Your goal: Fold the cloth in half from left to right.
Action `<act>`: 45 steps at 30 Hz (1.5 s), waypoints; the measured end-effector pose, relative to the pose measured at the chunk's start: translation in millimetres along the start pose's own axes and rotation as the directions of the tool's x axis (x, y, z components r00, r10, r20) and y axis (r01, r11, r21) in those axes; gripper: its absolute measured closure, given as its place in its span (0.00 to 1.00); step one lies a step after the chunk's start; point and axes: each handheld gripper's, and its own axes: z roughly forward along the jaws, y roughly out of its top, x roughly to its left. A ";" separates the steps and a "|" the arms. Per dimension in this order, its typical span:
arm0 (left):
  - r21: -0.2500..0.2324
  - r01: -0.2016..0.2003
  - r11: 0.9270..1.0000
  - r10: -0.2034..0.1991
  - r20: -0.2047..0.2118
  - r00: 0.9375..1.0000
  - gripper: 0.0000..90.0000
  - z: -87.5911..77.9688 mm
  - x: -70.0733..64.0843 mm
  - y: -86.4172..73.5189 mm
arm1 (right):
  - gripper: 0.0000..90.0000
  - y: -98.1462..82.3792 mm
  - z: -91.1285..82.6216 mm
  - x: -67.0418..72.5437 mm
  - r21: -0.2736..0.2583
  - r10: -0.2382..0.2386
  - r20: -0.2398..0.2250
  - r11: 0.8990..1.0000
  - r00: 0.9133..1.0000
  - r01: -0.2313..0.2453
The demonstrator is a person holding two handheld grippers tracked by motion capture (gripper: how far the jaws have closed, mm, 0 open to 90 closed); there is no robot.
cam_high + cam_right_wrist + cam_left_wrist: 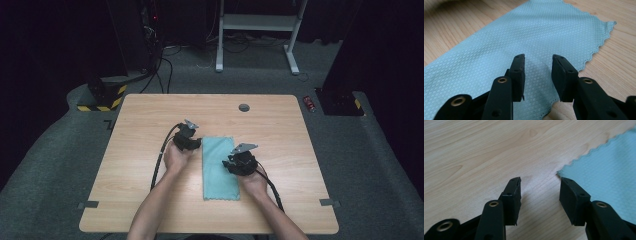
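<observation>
A light wooden counter (pixel 150 120) carries a small dark round cap (pixel 244 107) near its far edge. On the grey carpet (pixel 60 150) beyond stand a white frame (pixel 260 22), a black-and-yellow striped base (pixel 102 97) with cables, and a small red object (pixel 310 103).

the high view looks forward and down over the whole table (pixel 150 110) from afar. both gripper views sit low and close above the tabletop, sharing the teal cloth (pixel 218 167) with it.
</observation>
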 end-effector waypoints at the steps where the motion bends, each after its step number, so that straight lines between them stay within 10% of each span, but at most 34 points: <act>1: -0.017 0.007 1.000 -0.006 0.031 1.000 0.56 -2.9 -3.7 0.1 | 0.70 -0.3 0.6 -0.3 0.001 -0.001 -0.001 1.000 1.000 0.001; 7: -0.024 -0.057 0.998 0.060 0.142 0.988 0.52 -8.0 -34.2 -1.9 | 0.70 -0.8 1.7 -1.0 -0.007 -0.008 -0.002 1.000 1.000 0.008; 12: 0.048 -0.100 0.994 0.095 0.104 0.990 0.51 -3.9 -38.7 -11.9 | 0.67 -1.0 1.9 0.2 -0.007 -0.018 -0.002 1.000 1.000 0.018; 21: -0.006 -0.015 1.000 0.016 0.109 0.994 0.51 -29.9 -29.2 -26.3 | 0.66 -1.7 2.3 1.5 -0.011 -0.044 0.008 0.999 0.999 0.044; 27: -0.020 -0.097 0.995 0.099 0.158 0.982 0.50 -44.3 -55.6 -37.4 | 0.66 -1.9 2.5 2.4 -0.012 -0.046 0.013 0.999 0.999 0.046; 31: 0.036 -0.140 0.990 0.135 0.120 0.984 0.50 -43.9 -56.6 -50.9 | 0.66 -2.2 2.5 2.2 -0.014 -0.049 0.011 0.999 0.999 0.049; 37: 0.018 -0.077 0.997 0.074 0.126 0.989 0.49 -58.3 -48.0 -62.7 | 0.65 -2.1 2.7 2.9 -0.014 -0.051 0.015 0.999 0.999 0.051; 45: -0.019 -0.137 0.990 0.138 0.198 0.970 0.47 -72.1 -76.8 -66.6 | 0.65 -2.2 2.7 2.8 -0.013 -0.052 0.014 0.999 0.999 0.052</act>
